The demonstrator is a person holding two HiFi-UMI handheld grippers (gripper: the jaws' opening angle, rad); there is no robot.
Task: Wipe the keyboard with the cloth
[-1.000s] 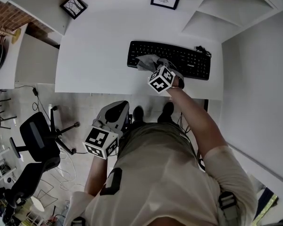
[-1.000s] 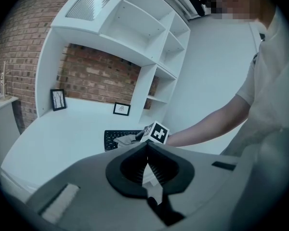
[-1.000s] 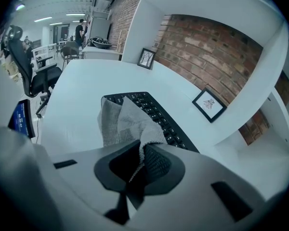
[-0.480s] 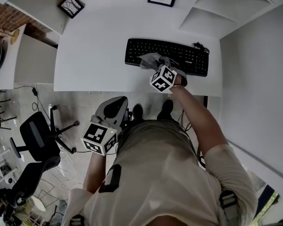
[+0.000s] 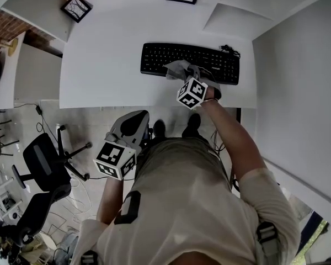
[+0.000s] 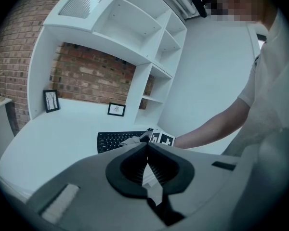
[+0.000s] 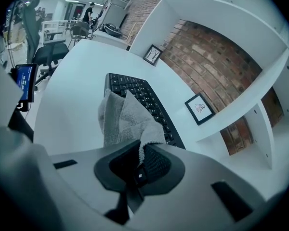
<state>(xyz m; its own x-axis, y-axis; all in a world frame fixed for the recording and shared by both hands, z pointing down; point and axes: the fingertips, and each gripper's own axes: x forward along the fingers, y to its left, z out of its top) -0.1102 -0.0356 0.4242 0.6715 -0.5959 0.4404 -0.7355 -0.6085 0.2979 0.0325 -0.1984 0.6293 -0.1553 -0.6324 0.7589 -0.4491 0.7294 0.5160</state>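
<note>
White desk (image 5: 99, 65): my right gripper (image 7: 139, 154) pinches the grey cloth (image 7: 126, 118), draped on the keyboard (image 7: 143, 99) just ahead. Left gripper (image 6: 147, 150) hangs off-desk, jaws pressed together, empty.

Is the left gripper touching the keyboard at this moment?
No, the head view shows the left gripper held outside the near edge of the desk, well apart from the keyboard.

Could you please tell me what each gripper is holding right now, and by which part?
The right gripper pinches the grey woven cloth by one edge, with the rest lying on the black keyboard. The left gripper is shut on nothing.
</note>
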